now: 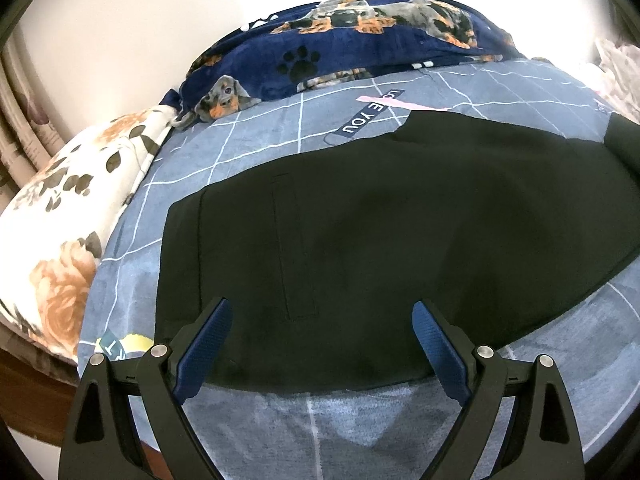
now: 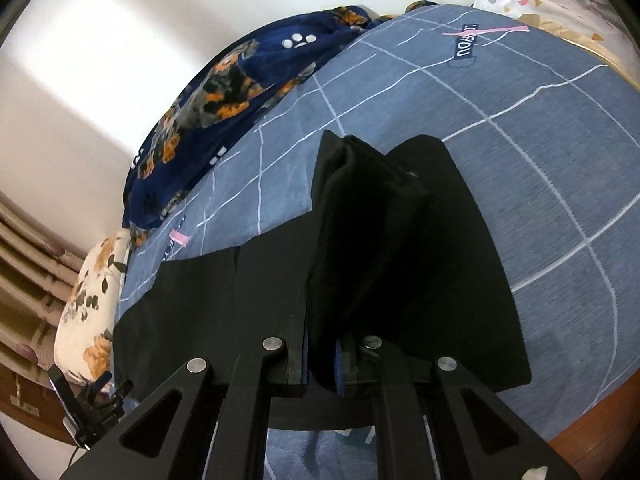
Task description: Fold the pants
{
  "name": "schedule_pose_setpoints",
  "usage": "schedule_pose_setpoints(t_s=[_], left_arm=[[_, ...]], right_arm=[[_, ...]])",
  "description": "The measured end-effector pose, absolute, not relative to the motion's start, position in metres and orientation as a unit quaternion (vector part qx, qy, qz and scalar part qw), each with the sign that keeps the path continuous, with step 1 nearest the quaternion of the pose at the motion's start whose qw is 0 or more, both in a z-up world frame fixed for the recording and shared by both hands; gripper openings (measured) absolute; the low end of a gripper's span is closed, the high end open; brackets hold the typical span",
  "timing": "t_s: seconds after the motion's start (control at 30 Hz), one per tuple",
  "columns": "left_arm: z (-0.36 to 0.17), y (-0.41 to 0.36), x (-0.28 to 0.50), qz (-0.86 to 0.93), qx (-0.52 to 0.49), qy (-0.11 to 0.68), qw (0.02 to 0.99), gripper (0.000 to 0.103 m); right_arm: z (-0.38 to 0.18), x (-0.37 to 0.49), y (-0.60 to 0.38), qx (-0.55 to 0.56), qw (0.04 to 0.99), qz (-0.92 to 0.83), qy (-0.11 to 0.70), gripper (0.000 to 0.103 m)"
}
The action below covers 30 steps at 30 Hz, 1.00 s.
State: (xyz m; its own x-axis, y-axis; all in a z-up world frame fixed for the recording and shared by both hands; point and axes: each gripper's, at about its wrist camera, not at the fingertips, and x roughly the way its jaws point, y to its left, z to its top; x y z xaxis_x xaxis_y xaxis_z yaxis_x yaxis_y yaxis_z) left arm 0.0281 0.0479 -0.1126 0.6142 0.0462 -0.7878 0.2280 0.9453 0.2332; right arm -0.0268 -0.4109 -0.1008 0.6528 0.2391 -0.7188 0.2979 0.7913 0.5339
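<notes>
My right tool (image 2: 322, 360) pinches a lifted fold of the soft, limp black pants (image 1: 380, 240) lying flat on the near bed sheet (image 1: 248, 144), my left tool (image 1: 320, 344) wide over their near hem, the best hold

Both fisheye views were evenly lit by soft indoor light, with a bright washed-out patch on the plain white wall (image 2: 80, 80) at upper left. The flat black fabric pants (image 1: 380, 240) read as near-featureless dark, their folds barely visible. Edges bent strongly and darkened into a black vignette at the corners.
</notes>
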Motion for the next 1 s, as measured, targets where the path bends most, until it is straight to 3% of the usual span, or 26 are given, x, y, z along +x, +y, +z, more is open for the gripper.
schedule_pose_setpoints(t_s=[1.0], left_arm=[[-0.114,0.058,0.032,-0.041,0.152,0.441,0.883,0.092]], right_arm=[[-0.108,-0.01,-0.336,0.265,0.85,0.047,0.453,0.011]])
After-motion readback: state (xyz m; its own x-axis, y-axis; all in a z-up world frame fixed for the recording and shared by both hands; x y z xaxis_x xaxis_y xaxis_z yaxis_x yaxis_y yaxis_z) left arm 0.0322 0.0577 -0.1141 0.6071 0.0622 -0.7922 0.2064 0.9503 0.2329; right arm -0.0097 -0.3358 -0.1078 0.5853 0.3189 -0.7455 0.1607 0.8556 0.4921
